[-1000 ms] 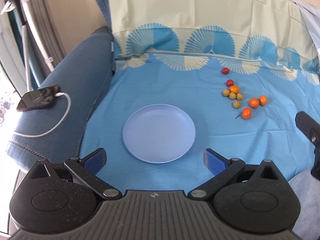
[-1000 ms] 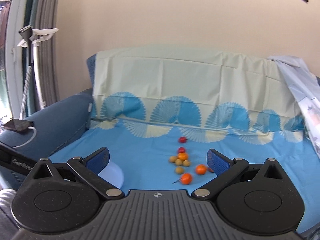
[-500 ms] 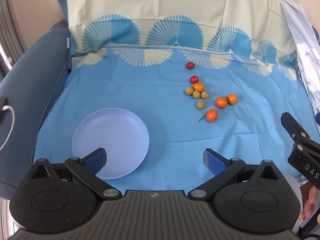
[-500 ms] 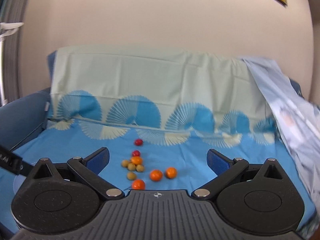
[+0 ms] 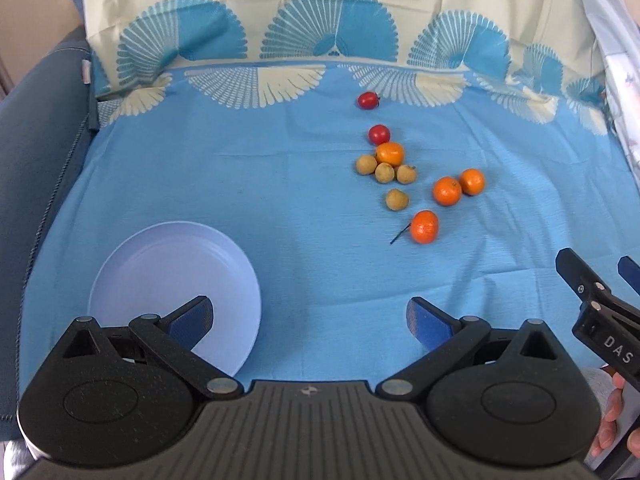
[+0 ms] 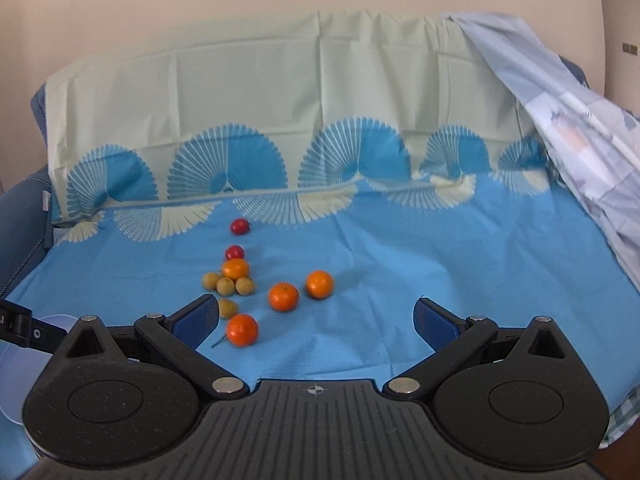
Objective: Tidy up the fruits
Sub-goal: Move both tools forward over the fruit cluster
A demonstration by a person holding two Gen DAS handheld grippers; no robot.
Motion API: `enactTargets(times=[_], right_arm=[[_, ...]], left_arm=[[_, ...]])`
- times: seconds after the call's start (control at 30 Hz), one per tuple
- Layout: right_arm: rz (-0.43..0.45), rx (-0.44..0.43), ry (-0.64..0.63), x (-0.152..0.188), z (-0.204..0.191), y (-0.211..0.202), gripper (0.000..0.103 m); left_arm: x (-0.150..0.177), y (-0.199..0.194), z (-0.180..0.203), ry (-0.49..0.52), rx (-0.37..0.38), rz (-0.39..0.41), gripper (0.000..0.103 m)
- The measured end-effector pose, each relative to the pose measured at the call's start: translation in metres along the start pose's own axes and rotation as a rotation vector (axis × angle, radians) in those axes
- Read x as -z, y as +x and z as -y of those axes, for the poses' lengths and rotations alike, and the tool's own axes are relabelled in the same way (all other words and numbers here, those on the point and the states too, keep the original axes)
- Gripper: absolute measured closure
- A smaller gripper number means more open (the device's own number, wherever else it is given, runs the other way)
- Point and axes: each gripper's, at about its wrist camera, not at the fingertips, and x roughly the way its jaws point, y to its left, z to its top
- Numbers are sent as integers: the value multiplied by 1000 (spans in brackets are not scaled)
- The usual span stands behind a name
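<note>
I am holding both the left gripper (image 5: 310, 316) and the right gripper (image 6: 314, 316) wide open and empty, and I am worrying that the round oranges (image 6: 241, 329) may roll off on the soft sheet (image 6: 380, 256) if bumped.

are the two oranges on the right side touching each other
Touching. In the left wrist view one orange and the other orange press together with no cloth between them. The right wrist view shows a gap only because of its angle.
</note>
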Motion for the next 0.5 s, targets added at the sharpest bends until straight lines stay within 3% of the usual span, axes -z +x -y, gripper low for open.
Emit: enactTargets(times=[0.23,0.5], right_arm=[[-75,23,-4,13,11,61,0],[-116,68,-33,11,30,144,1]], left_arm=[[-28,61,24,52,-38,-62,0],[-70,143,45,54,31,-132,0]])
